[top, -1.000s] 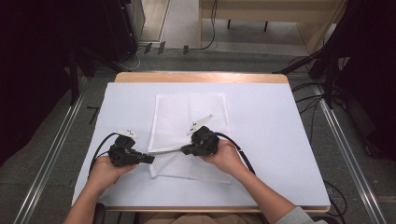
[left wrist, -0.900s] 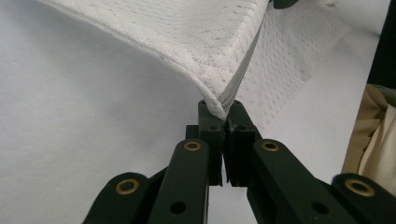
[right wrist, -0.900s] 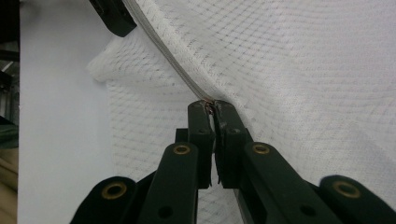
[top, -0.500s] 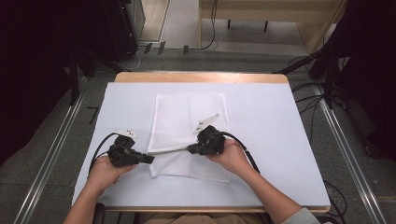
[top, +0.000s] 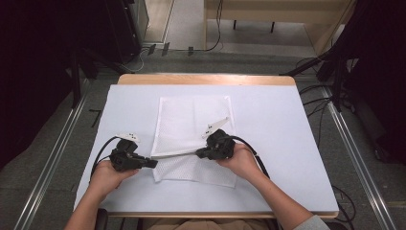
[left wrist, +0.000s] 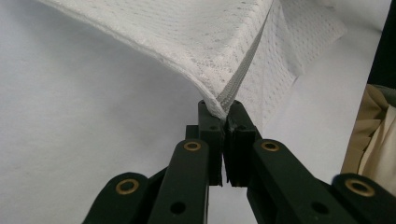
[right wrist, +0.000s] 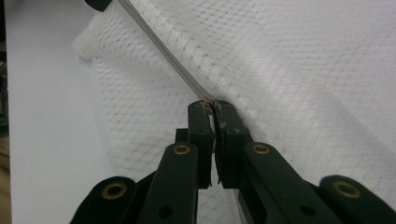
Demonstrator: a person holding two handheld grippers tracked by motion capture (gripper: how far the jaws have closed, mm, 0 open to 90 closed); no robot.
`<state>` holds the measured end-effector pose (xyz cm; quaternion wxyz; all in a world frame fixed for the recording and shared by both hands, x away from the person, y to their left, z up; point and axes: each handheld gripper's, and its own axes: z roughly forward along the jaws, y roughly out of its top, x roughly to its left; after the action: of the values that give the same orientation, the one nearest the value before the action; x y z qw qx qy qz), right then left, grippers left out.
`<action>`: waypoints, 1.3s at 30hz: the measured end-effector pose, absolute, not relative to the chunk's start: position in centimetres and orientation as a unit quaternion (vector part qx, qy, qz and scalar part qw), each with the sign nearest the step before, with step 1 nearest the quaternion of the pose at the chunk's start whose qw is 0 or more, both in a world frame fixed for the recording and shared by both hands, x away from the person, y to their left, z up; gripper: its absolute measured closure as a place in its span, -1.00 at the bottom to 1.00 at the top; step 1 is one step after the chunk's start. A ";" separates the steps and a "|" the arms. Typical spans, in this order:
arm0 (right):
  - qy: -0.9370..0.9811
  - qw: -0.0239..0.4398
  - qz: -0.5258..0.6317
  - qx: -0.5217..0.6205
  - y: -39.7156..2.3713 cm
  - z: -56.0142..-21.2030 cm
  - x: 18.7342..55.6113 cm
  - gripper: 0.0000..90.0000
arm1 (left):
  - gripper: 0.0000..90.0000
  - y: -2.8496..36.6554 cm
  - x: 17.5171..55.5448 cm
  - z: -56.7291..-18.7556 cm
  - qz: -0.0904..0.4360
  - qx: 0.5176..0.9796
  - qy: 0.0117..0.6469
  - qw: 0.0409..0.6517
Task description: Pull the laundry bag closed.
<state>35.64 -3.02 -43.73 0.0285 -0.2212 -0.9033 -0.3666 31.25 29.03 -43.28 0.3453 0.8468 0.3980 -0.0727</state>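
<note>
A white mesh bag [top: 191,120] lies flat in the middle of the white-covered table [top: 287,143]. Its grey zipper [top: 174,155] is pulled taut and lifted between my two grippers near the bag's front. My left gripper [top: 154,163] is shut on the zipper's left end at the bag's corner [left wrist: 223,109], where the mesh [left wrist: 210,42] rises away from the jaws. My right gripper [top: 197,153] is shut on the zipper farther right [right wrist: 212,106]. A small reddish bit shows between its pads, and mesh [right wrist: 303,70] lies behind it.
A wooden table edge [top: 206,79] runs along the far side. Bare white cover lies left and right of the bag. Cables [top: 103,153] trail from both grippers. Metal rails [top: 52,158] and dark equipment flank the table. Beige cloth [left wrist: 373,140] shows at the near side.
My right gripper has shifted slightly to the right, away from the left one, lengthening the taut zipper span. The left gripper has stayed put.
</note>
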 end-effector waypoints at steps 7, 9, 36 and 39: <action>-0.904 0.028 -0.361 -0.229 -4.3 -43.9 35.5 0.96 | 0.95 29.1 31.2 -43.3 -0.075 0.848 0.396 0.344; -0.902 0.028 -0.362 -0.231 -4.6 -43.9 35.5 0.96 | 0.95 29.0 31.2 -43.3 -0.075 0.848 0.396 0.343; -0.901 0.017 -0.355 -0.250 -7.7 -43.9 34.9 0.96 | 0.95 29.2 31.1 -43.3 -0.069 0.847 0.399 0.344; -0.900 0.017 -0.356 -0.253 -8.1 -43.9 34.9 0.96 | 0.95 29.3 31.1 -43.2 -0.072 0.848 0.398 0.344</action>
<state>34.92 -8.09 -43.89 0.0172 -0.2527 -0.8997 -0.3555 31.14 29.32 -43.23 0.3437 0.8478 0.3975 -0.0717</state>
